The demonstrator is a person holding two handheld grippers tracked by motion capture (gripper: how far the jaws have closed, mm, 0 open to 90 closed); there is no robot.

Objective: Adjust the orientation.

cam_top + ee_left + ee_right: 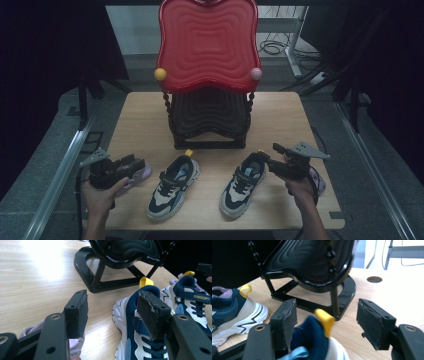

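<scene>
Sneakers, the left sneaker (172, 186) and the right sneaker (243, 183), are lying side by side on the tabletop (145, 125), toes pointing toward the person, heels toward the stand (209, 120). The left gripper (131, 165) is holding its jaws wide beside one, and the right gripper (270, 156) is hovering wide over the other's heel.

My high view is dim, dark towards nine and three o'clock. Glare whitens the table (45, 267) at eleven o'clock in my left gripper view; my right gripper view's near jaws blur.
</scene>
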